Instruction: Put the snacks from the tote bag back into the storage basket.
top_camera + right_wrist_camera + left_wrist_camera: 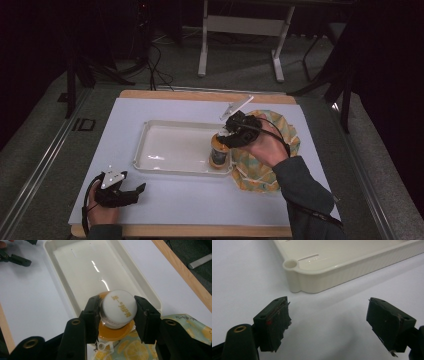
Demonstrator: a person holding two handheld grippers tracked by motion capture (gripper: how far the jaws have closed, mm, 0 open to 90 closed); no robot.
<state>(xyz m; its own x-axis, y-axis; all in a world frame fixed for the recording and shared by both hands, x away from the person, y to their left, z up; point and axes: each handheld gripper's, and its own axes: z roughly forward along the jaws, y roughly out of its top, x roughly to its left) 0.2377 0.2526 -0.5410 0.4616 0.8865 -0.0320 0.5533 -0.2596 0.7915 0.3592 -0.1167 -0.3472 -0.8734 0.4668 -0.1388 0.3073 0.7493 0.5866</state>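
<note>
Bottle (119, 308) sits upright at the tray's (150, 145) 4 o'clock corner, your right gripper (117, 315) clamped on its white cap, possibly lifted. Left gripper (328, 325) gapes empty at 7 o'clock.

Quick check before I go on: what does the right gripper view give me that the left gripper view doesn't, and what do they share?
Right gripper view alone: the right gripper shut on the bottle by its white cap, at the tray's near end, with the lemon-print bag below and the table's wooden edge.

Left gripper view alone: the left gripper open over the bare white mat.

Both: the cream tray.
</note>
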